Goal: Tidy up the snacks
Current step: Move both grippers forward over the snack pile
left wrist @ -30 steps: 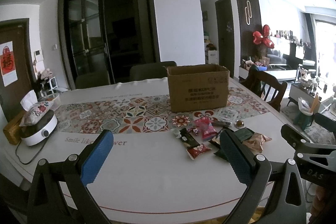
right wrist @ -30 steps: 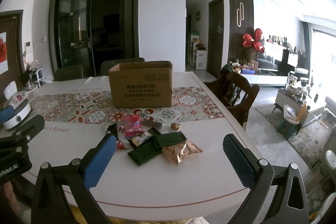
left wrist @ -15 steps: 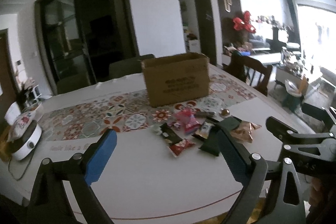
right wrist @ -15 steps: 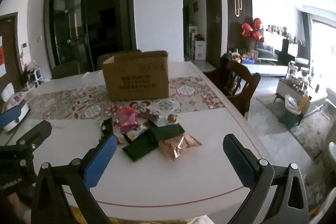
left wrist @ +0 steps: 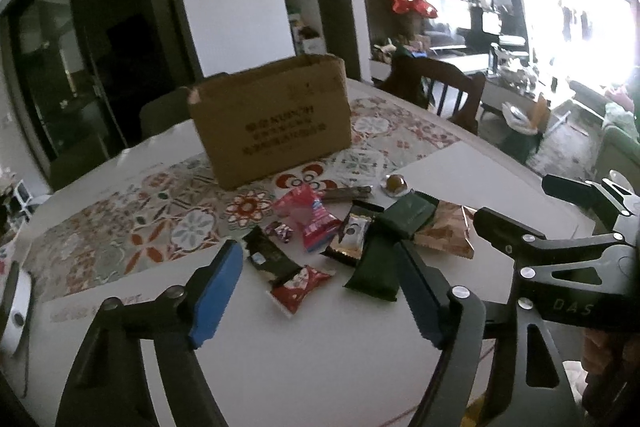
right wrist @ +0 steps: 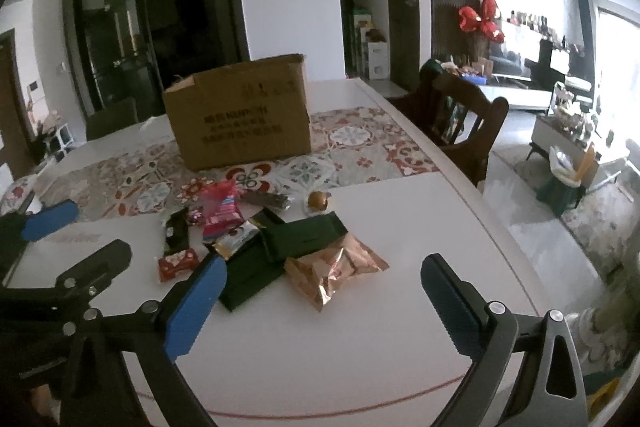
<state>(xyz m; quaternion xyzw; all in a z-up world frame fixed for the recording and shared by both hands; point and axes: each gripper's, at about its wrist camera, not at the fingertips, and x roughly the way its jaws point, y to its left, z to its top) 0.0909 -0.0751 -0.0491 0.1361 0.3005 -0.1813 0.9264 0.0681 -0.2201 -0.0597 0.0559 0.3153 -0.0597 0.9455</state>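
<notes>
Snack pile (right wrist: 264, 239) sits mid-frame in the right wrist view, on bare worktop (right wrist: 360, 347) just in front of the patterned runner, cardboard box (right wrist: 240, 115) behind it at centre. We read these as light, crinkly film packets, soft and slippery. The copper foil bag (right wrist: 336, 271) looks puffed; we would pinch its flat sealed edge, not the belly. The dark green packets (right wrist: 304, 235) overlap and look flatter and stiffer, best taken at a free end. The small red packet (left wrist: 300, 283) lies apart at lower centre of the left wrist view, easiest to lift alone. Left gripper (left wrist: 320, 287) has its fingers spread wide and empty; right gripper (right wrist: 324, 299) likewise spread, empty, short of the pile.
</notes>
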